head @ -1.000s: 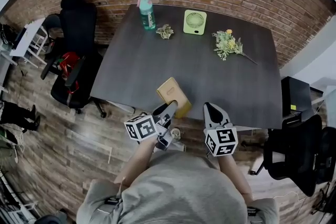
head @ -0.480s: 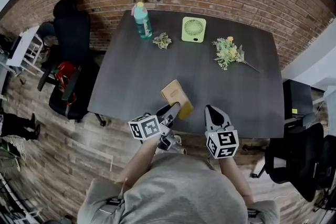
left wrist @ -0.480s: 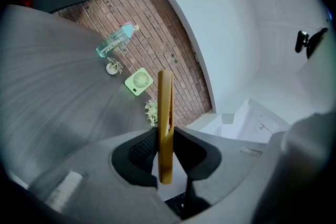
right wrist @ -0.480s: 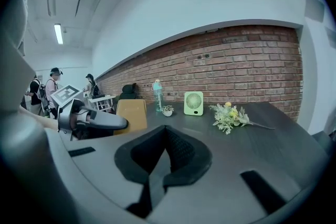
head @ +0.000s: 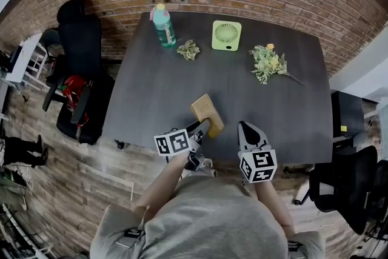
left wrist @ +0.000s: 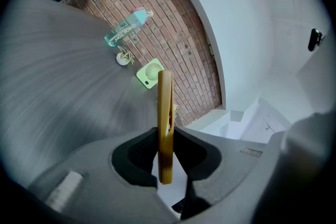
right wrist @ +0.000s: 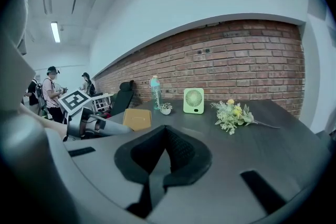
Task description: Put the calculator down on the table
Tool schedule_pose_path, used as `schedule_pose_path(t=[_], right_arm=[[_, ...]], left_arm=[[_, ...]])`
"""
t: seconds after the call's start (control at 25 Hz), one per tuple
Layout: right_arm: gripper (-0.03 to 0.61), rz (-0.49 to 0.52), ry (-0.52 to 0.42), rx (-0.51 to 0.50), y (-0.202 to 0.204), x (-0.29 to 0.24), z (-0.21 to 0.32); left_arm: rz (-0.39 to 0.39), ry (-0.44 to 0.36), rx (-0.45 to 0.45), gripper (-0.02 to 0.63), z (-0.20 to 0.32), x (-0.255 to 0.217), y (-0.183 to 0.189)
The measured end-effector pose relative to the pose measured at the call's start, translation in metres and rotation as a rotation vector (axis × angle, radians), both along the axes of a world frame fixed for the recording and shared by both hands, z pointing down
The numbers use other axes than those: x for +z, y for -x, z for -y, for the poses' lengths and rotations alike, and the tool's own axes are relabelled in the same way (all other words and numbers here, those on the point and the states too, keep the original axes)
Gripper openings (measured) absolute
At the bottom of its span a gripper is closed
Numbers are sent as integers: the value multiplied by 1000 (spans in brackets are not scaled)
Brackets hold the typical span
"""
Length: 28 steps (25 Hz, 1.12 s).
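The calculator [head: 207, 113] is a flat tan slab held on edge above the near edge of the dark table [head: 170, 85]. My left gripper [head: 203, 126] is shut on its lower end. In the left gripper view the calculator [left wrist: 165, 118] stands upright between the pads of the left gripper [left wrist: 165, 157]. My right gripper [head: 245, 128] hovers beside it to the right, by the table's near edge, shut and holding nothing. The right gripper view shows the right gripper [right wrist: 160, 168] with its pads meeting, and the calculator [right wrist: 137, 118] off to the left in the left gripper [right wrist: 107, 126].
At the table's far side stand a teal bottle [head: 163, 26], a small plant [head: 188, 50], a green fan [head: 226, 35] and a flower sprig [head: 268, 63]. Black office chairs stand at the left [head: 82, 63] and right [head: 339, 185]. People [right wrist: 50, 92] stand far left.
Both grippers have moved a little forward toward the table, the left one lower, with the calculator still gripped. It now sits further over the table's near edge.
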State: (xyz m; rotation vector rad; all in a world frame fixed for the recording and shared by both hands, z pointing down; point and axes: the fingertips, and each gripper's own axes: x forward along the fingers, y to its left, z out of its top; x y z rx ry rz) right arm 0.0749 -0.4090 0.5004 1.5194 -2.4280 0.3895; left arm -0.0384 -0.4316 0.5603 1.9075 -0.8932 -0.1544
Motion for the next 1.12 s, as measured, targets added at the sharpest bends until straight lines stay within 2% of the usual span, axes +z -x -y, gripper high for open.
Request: schedule_pose_path(t=[0.44,1.12], right_arm=[[2,-7,19,14,0,8,17],[2,-11,41,21,2,19,30]], left_arm=[[42,77,42,89,21,32,-5],[138,137,97,90,39,65,-18]])
